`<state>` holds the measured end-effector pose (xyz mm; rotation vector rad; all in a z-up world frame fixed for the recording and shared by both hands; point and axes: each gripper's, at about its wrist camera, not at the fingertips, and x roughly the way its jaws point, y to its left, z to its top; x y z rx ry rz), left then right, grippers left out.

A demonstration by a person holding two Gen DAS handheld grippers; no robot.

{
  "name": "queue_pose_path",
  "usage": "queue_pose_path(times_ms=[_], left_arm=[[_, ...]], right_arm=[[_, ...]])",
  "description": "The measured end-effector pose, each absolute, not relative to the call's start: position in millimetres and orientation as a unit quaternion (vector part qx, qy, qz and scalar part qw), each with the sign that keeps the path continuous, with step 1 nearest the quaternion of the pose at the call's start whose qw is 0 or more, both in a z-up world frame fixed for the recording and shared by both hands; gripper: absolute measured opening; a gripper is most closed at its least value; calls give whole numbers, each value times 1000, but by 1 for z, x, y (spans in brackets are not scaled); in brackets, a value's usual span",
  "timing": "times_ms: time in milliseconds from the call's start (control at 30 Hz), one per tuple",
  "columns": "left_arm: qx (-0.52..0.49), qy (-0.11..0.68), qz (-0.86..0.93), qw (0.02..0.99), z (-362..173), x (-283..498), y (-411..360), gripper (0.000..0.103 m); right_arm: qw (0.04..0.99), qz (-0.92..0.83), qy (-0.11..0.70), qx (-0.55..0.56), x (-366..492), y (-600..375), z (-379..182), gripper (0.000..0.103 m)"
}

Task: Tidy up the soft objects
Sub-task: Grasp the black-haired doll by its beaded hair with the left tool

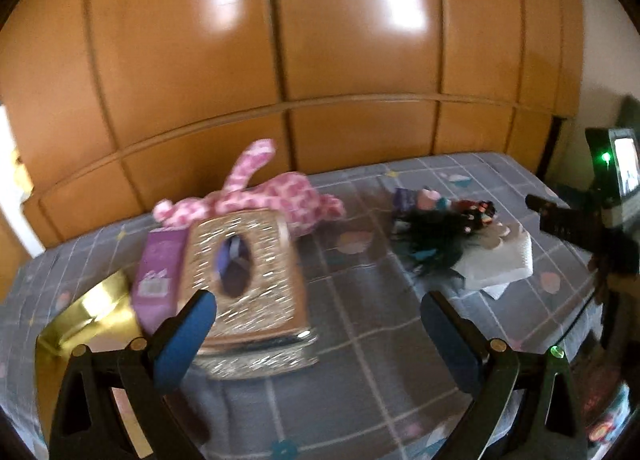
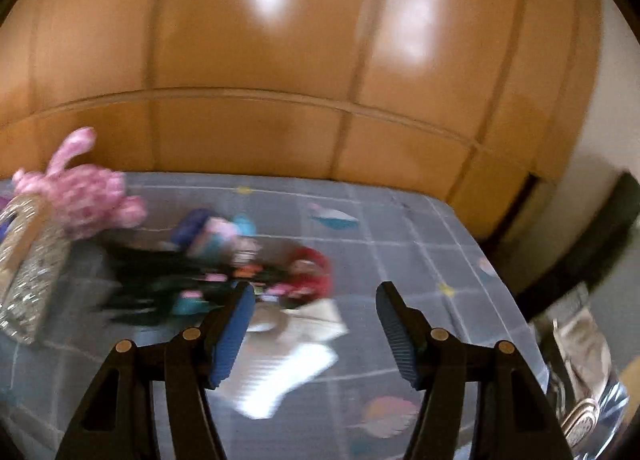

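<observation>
A pink spotted plush toy [image 1: 276, 192] lies at the back of the bed; it also shows in the right wrist view [image 2: 86, 188]. In front of it sits a glittery tissue box [image 1: 244, 272], also in the right view [image 2: 30, 260]. A dark-haired doll with colourful bits [image 1: 440, 224] lies on white folded tissues [image 1: 500, 260]; the doll [image 2: 224, 268] and the tissues [image 2: 288, 360] also show in the right view. My left gripper [image 1: 320, 308] is open and empty, above the bed by the tissue box. My right gripper [image 2: 316, 300] is open and empty, just over the doll and tissues.
A purple packet [image 1: 158, 276] leans on the tissue box, with a gold box [image 1: 96, 320] beside it. The bed has a grey checked sheet [image 1: 360, 340]. An orange wardrobe [image 1: 280, 40] stands behind. A shiny bag [image 2: 580, 372] sits off the bed's right edge.
</observation>
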<state>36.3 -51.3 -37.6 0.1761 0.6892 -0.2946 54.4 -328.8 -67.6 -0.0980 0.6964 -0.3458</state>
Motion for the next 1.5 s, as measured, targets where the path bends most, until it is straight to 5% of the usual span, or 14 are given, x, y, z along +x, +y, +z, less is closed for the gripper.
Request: queue_pose_path(times_ms=[233,500,1167,1233,1333,1500], left_arm=[[110,361,-179,909,-57,61,-103,99],[159,378,-231,882,-84,82,-159,67],[317,338,-330,823,-111,143,-273,74],[328,346,-338,812,-119,149,-283,68],[325,366,-351,798,-127,156,-292,40],[293,387,-359,798,-132,158,-291,36]], right_arm=[[913,-209,351,2,53,-399,-88,64],[906,-182,363,117,54,-434,-97,64],[899,-170,352,196,49,-456,-99,64],[897,-171,353,204,49,-459,-101,64],[893,-173,356,212,50,-462,-103,64],[893,-165,362,210,52,-460,-104,64]])
